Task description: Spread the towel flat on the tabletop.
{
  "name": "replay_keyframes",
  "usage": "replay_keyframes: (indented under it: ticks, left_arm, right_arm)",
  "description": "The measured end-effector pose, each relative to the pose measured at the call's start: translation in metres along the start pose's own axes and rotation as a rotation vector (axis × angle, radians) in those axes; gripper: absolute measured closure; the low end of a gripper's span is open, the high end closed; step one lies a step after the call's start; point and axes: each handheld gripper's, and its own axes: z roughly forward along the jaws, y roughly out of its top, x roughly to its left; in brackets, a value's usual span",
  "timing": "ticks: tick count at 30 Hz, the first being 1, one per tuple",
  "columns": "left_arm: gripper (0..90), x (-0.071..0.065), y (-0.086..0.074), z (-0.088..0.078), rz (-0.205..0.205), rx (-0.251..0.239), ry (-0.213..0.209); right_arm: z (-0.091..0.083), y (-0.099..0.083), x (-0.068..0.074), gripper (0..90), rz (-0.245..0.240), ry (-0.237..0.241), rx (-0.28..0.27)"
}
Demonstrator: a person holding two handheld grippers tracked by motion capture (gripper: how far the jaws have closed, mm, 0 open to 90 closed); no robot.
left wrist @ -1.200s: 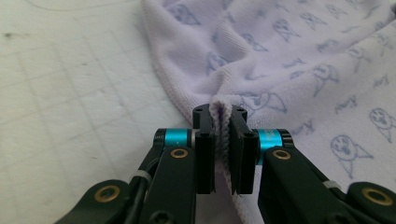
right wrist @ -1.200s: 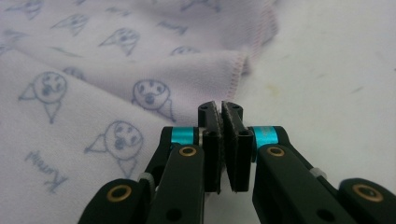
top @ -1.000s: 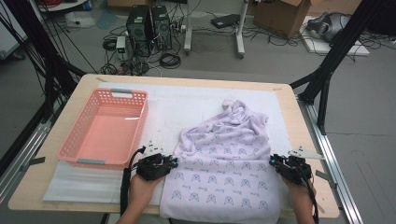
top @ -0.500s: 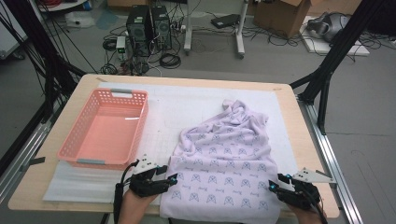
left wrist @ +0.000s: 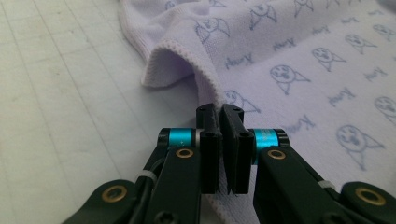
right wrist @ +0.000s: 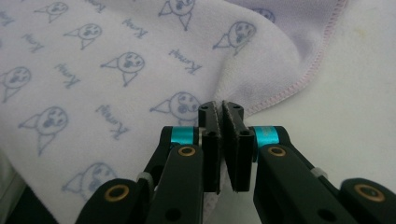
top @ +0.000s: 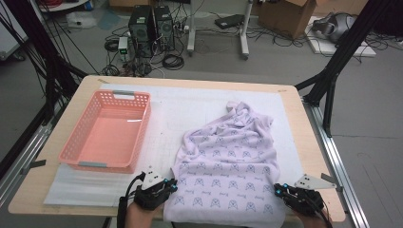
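Stock on my desk [top: 57, 190], left to right. Pink plastic basket [top: 107, 133] — sits on the pale mat [top: 161, 118] at the left half, nothing inside it that I can see, well apart from the cloth. My left gripper [top: 167, 188] — at the near edge, just right of the basket's near corner; its fingers [left wrist: 210, 140] have just been closing and now stand pressed together on the left hem of the lilac towel [top: 228, 175], the hem caught between them in the left gripper view [left wrist: 226, 140], where the cloth [left wrist: 289, 56] rises in a small fold just beyond the tips. The towel itself — printed with small blue cat faces and script, lies on the mat right of centre, its near part spread flat and hanging slightly over the near desk edge, its far end bunched into a crumpled peak toward the far right. My right gripper [top: 280, 189] — at the near right corner of the towel; its fingers [right wrist: 243, 140] have likewise just been closing and are clamped on the stitched right edge [right wrist: 225, 140], the cloth [right wrist: 93, 70] stretching away to the left in the right gripper view, bare mat [right wrist: 364, 93] beside it.
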Motion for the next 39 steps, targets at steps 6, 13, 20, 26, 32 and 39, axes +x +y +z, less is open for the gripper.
replay_keyframes:
  ticks: [6,13,20,26,32,39]
  left_arm:
    - [85.8,0.000,-0.011,-0.018,-0.014,0.003,-0.018]
    - [86.7,-0.004,-0.023,-0.040,-0.013,0.011,-0.046]
    - [56.1,0.002,-0.024,-0.043,-0.054,-0.054,-0.071]
    - [46.5,0.009,-0.003,-0.018,-0.060,-0.066,-0.079]
    - [72.9,-0.005,-0.001,0.004,0.014,-0.006,-0.071]
    - [88.0,-0.005,-0.016,-0.025,0.017,0.030,-0.025]
  right_arm:
    - [-0.008,-0.005,0.000,86.4,0.008,0.032,0.015]
    - [-0.023,-0.016,0.006,86.5,0.000,0.065,0.036]
    - [-0.029,-0.018,0.010,64.3,0.040,0.071,0.019]
    - [-0.009,-0.005,0.010,62.0,0.045,-0.032,0.026]
    - [-0.012,-0.008,0.006,85.2,0.030,-0.020,0.023]
    - [-0.012,-0.007,0.006,85.8,0.023,0.013,0.022]
